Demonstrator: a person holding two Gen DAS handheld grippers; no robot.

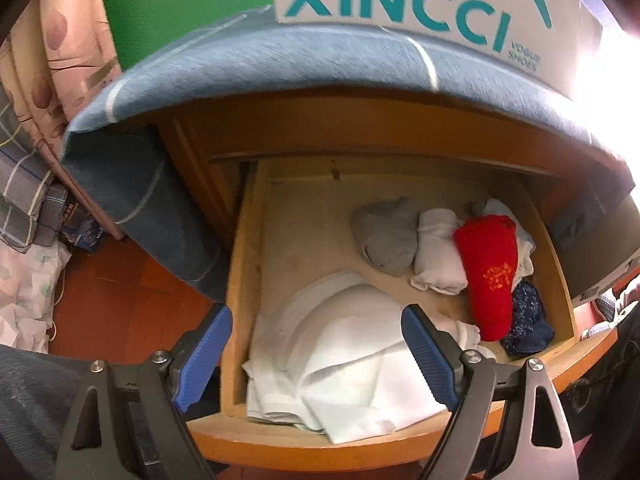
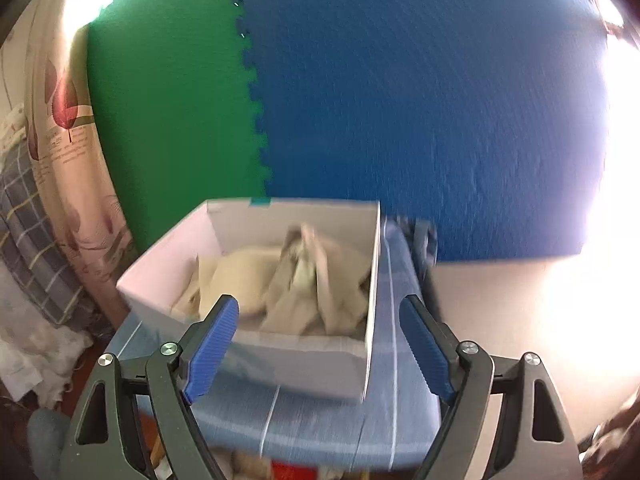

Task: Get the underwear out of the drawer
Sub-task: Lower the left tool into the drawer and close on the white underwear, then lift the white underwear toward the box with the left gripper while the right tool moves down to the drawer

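In the left wrist view the wooden drawer (image 1: pixel 244 280) stands pulled open. White folded underwear (image 1: pixel 344 364) lies at its front. My left gripper (image 1: pixel 316 356) is open and empty, hovering just above that white pile. Behind lie grey socks (image 1: pixel 386 236), a white roll (image 1: pixel 438 252), a red sock (image 1: pixel 490 268) and a dark blue item (image 1: pixel 528 320). In the right wrist view my right gripper (image 2: pixel 320 348) is open and empty, above the near edge of a white shoe box (image 2: pixel 296 356) that holds beige cloth (image 2: pixel 296 284).
A blue cloth (image 1: pixel 280 64) covers the cabinet top above the drawer, with the XINCCI shoe box (image 1: pixel 400 0) on it. Bedding (image 1: pixel 24 184) lies at the left. Green (image 2: pixel 172 112) and blue (image 2: pixel 432 112) foam mats cover the wall behind.
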